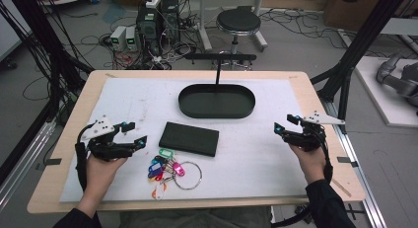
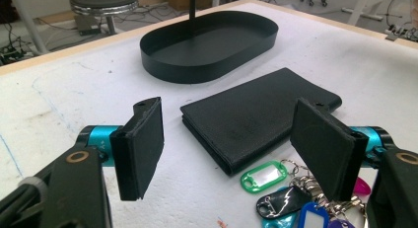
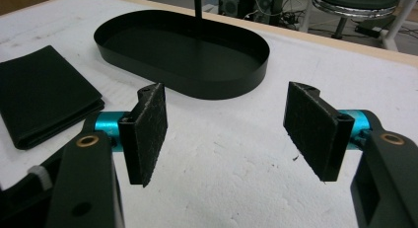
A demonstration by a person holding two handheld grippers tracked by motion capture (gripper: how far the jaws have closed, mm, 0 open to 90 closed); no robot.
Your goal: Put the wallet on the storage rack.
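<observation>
High view: black wallet (image 1: 189, 138) flat mid-mat, key bunch (image 1: 165, 170) just below it, oval tray (image 1: 217, 100) beyond. Left gripper (image 1: 134, 134) and right gripper (image 1: 282, 126) gape wide, empty.

Left gripper view: wallet (image 2: 256, 117) looks soft, light (probably pinch its folded edge); keys (image 2: 291, 193) loose, jangly.

Right gripper view: tray (image 3: 182, 50) ahead, rigid.

— What surrounds the table (image 1: 64, 139)?
— A grey floor (image 1: 296, 45) strewn with black cables (image 1: 93, 40); a round black stool (image 1: 238, 21) on a chrome post stands just beyond the far edge; 2 dark computer towers (image 1: 158, 18) sit left of it, with small pale boxes (image 1: 124, 38) beside them.
— And the sides?
— Black frame struts (image 1: 362, 38) rise at the right, cable bundles (image 1: 34, 45) hang at the left; a white platform (image 1: 389, 90) lies far right; cardboard boxes (image 1: 345, 6) line the back.
</observation>
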